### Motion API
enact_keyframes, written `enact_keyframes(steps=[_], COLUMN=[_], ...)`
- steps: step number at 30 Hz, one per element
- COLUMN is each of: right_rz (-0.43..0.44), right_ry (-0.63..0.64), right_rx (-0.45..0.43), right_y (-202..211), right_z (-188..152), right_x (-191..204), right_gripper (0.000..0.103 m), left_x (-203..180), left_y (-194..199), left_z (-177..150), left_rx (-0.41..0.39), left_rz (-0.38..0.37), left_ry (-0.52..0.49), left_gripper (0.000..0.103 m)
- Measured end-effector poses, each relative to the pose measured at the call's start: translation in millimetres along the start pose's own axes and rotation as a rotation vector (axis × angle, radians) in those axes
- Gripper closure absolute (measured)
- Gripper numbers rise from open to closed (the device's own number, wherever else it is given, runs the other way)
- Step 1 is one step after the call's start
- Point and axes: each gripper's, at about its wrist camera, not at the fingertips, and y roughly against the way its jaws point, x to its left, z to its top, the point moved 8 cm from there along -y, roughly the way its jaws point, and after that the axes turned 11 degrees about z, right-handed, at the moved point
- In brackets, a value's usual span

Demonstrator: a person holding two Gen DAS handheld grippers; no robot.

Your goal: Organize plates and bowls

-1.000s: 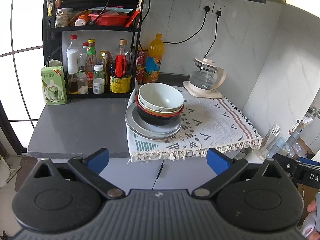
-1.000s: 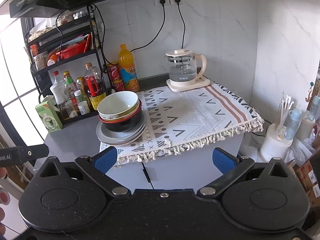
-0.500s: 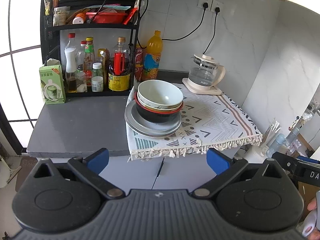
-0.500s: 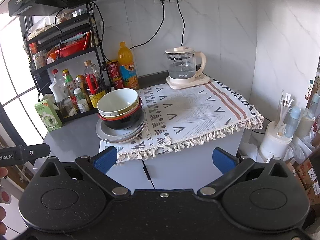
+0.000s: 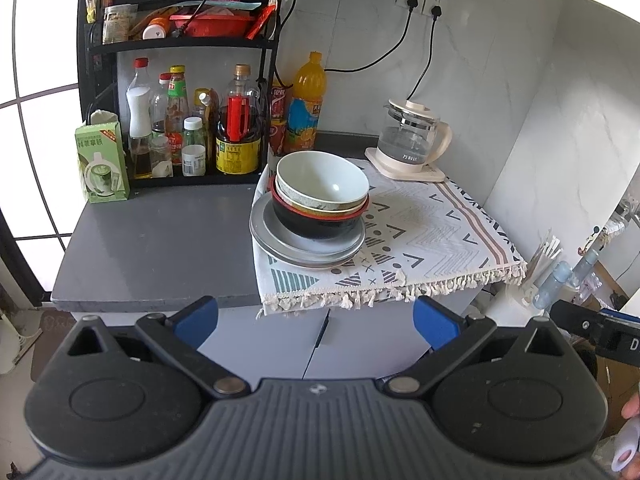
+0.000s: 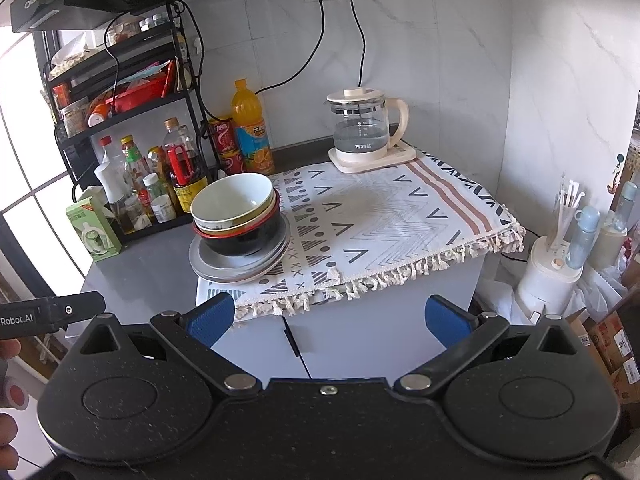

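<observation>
The left gripper [image 5: 315,320], black with blue finger pads, hangs in front of the grey counter [image 5: 160,248] with its fingers spread wide and nothing between them; the right gripper [image 6: 328,318], of the same build, is likewise wide open and empty, well short of the counter's front edge. The task's things sit in one stack at the left edge of the white patterned cloth with a fringed hem [image 6: 400,224], which covers the right part of the counter: a pile of round grey metal plates [image 5: 280,240] at the bottom, on it a black bowl with a red rim [image 5: 320,224], then a shallow cream bowl of which only the rim shows [image 5: 320,205], and on top a white ceramic bowl [image 5: 320,180] tilted slightly (its inside looks empty). The stack stands near the cloth's front left corner, just in front of a black wire rack [image 5: 96,80] full of sauce bottles. A green paper carton [image 5: 102,164] stands at the counter's far left edge beside the rack. An orange soda bottle [image 6: 250,128] stands against the back wall next to red cans. At the back edge of the cloth a glass electric kettle with a cream handle [image 6: 364,128] rests on its cream base, well apart from the stack.
</observation>
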Motion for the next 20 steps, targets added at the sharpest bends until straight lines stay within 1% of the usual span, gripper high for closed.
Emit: enact_keyframes(steps=[3,9,20], right_rz=[-0.002,0.025,0.024], right_ry=[-0.003,-0.021,-0.004], right_rx=[0.004,0.015,0.027], right_y=[0.5,2.0,-5.3], right_z=[-0.6,0.3,7.7], right_x=[-0.3,-1.1,-11.6], right_gripper=[0.001,0.001,0.001], left_x=[-2.0,-7.0,-19.3], left_y=[-0.7,-2.8,-11.1], left_z=[0.3,1.9,4.4], left_rx=[0.001,0.005,0.008], left_rz=[-0.005,-0.015,-0.012], left_ry=[-0.004,-0.016,-0.028], left_gripper=[0.000,0.000,0.000])
